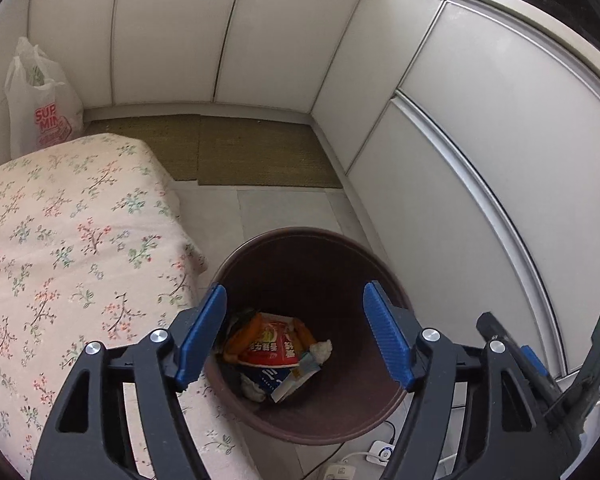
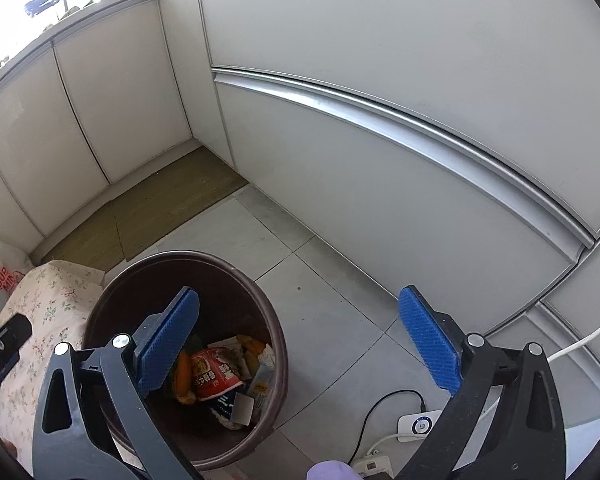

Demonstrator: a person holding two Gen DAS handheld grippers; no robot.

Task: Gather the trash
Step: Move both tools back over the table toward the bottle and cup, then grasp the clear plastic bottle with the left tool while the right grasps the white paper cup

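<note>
A round brown trash bin (image 1: 308,252) stands on the tiled floor, beside a table under a floral cloth (image 1: 68,248). Inside it lie a red snack wrapper (image 1: 274,346), a blue-and-white carton (image 1: 272,380), orange wrappers and crumpled white paper. My left gripper (image 1: 296,334) hangs open and empty above the bin's mouth. The bin also shows in the right wrist view (image 2: 260,296), with the red wrapper (image 2: 216,376) in it. My right gripper (image 2: 300,340) is open and empty, its left finger over the bin, its right finger over bare floor tiles.
White cabinet doors (image 1: 460,160) wrap the corner behind and to the right. A woven mat (image 1: 256,152) lies at their foot. A white plastic shopping bag (image 1: 40,100) stands at far left. A power strip, a white charger (image 2: 420,424) and cables lie on the floor near the bin.
</note>
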